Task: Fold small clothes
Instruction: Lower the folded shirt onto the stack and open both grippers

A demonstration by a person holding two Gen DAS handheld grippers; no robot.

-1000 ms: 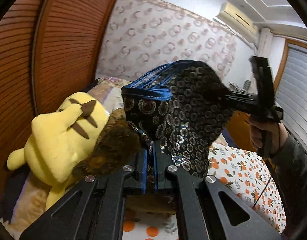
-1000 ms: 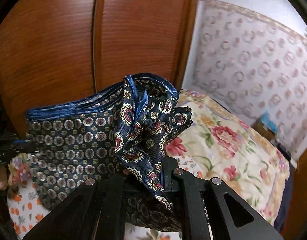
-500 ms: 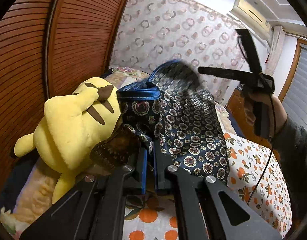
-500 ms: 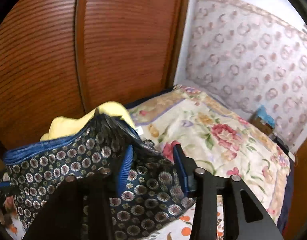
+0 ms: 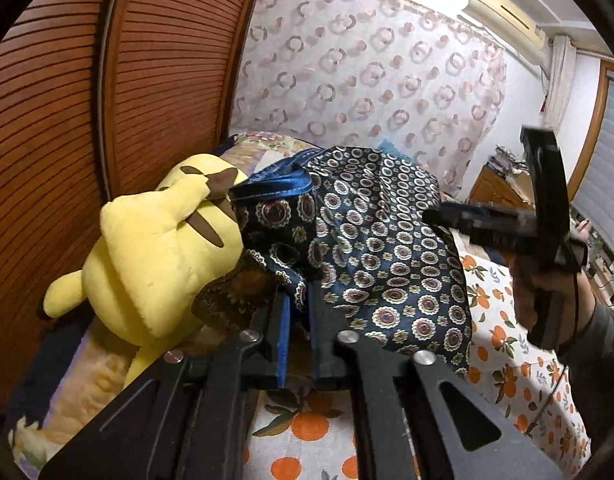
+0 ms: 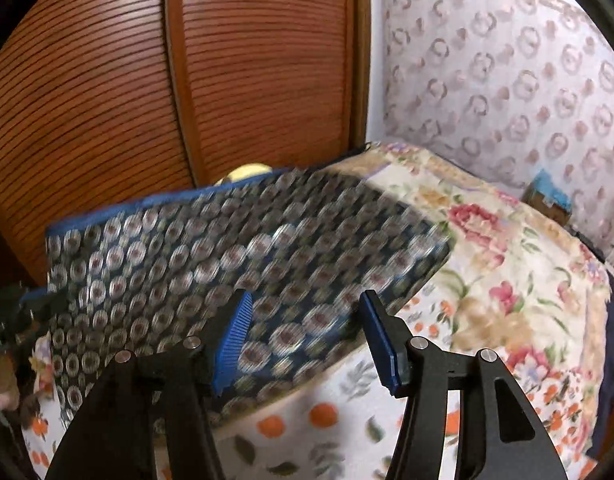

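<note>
Patterned navy cloth (image 5: 371, 248), a small garment edged in blue trim, drapes from the left gripper (image 5: 298, 320), whose blue-padded fingers are pressed together on a bunched corner, apparently so the fabric stays anchored while the rest spreads out. From that pinch the cloth falls across the orange-print bedsheet (image 5: 503, 364) and leans against a yellow plush toy (image 5: 159, 248) lying beside the slatted wooden wardrobe doors (image 5: 63, 112). A brown furry item (image 5: 235, 300), too hidden to identify, sits between the toy and the gripper. In the right wrist view the right gripper (image 6: 307, 336) hangs with its fingers spread wide, nothing between the ribbed blue pads (image 6: 233, 336); the cloth (image 6: 243, 264) lies just beyond them, blurred, stretched flat over the sheet toward a floral quilt (image 6: 507, 264). The left wrist view shows that same tool (image 5: 487, 220) raised above the garment's far edge in the person's hand (image 5: 547, 292). The fold looks to be in an early stage: one corner secured, the opposite side free, and the open gripper seems placed to take a fresh hold on the loose edge. Slippery, thin fabric like this could slide or bunch if gripped off the hem.
</note>
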